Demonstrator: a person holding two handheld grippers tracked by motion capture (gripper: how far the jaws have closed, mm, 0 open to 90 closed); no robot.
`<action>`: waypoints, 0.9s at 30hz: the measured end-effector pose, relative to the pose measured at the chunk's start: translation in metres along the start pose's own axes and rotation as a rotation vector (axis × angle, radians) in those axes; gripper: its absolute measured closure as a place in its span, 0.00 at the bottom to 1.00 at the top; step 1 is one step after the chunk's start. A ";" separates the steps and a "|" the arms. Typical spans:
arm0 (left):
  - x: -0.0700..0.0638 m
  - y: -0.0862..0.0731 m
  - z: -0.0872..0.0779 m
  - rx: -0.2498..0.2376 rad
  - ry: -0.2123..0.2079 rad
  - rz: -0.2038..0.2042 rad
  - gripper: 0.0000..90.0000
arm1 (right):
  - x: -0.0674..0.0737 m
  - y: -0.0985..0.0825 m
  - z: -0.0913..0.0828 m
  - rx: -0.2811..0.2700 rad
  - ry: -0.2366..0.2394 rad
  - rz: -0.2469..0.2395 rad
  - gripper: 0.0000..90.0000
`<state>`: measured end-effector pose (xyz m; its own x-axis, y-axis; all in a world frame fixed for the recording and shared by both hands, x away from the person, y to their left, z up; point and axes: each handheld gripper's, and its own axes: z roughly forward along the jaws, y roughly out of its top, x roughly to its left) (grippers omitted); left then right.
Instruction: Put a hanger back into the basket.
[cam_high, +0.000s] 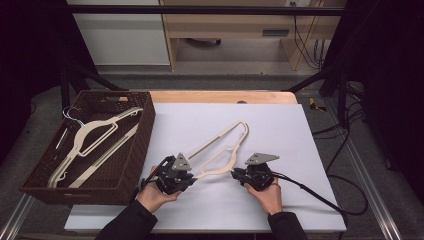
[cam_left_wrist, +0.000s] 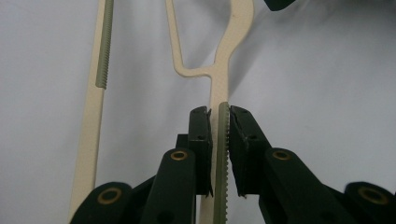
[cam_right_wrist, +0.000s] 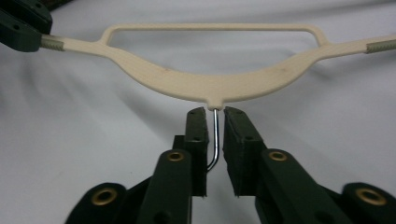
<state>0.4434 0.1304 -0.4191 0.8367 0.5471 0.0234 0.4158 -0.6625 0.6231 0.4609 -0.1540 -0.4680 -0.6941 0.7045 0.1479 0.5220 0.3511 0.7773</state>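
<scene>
The cream plastic clothes hanger with grey ribbed grip strips (cam_high: 220, 150) lies on the white sheet-covered surface (cam_high: 280, 130), near its front edge, between the two hands. The left gripper (cam_high: 192, 176) has its jaws closed on one arm of the hanger, over a ribbed strip; in the left gripper view the pads press on both sides of that arm (cam_left_wrist: 219, 140). The right gripper (cam_high: 234, 173) stands at the neck of the hanger. Its jaws are drawn close around the thin metal hook wire (cam_right_wrist: 215, 135); the right gripper view shows narrow gaps beside the wire, so a firm grip on it cannot be confirmed from the frames.

Procedure, as judged from this position: the step in hand is a two-point pickup for transfer to the basket.
- Seat the hook wire squarely between the right pads before lifting; a thin round wire is likely to slip or pivot.
- Raise both grippers together and keep the hanger level, so the left arm does not twist in its grip.
- Clear the basket wall before lowering.

The dark brown woven rectangular basket (cam_high: 145, 135) sits at the left edge of the surface, partly over it. It holds one cream hanger of the same type (cam_high: 92, 135), lying flat and diagonal, with its metal hook (cam_high: 70, 114) toward the far left corner. Lay the second hanger along the same diagonal.
</scene>
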 end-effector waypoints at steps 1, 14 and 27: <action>0.000 0.000 0.001 0.004 -0.004 0.000 0.88 | 0.000 0.000 0.000 0.005 0.011 0.002 0.93; -0.006 -0.004 0.011 0.028 0.002 0.024 0.87 | 0.002 0.004 -0.007 0.015 -0.014 0.046 0.99; -0.016 -0.005 0.040 0.121 0.038 0.062 0.76 | 0.008 0.008 -0.009 0.038 -0.029 0.037 0.99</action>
<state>0.4424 0.1045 -0.4539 0.8487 0.5211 0.0902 0.4057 -0.7510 0.5210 0.4545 -0.1514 -0.4551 -0.6594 0.7350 0.1582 0.5661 0.3469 0.7478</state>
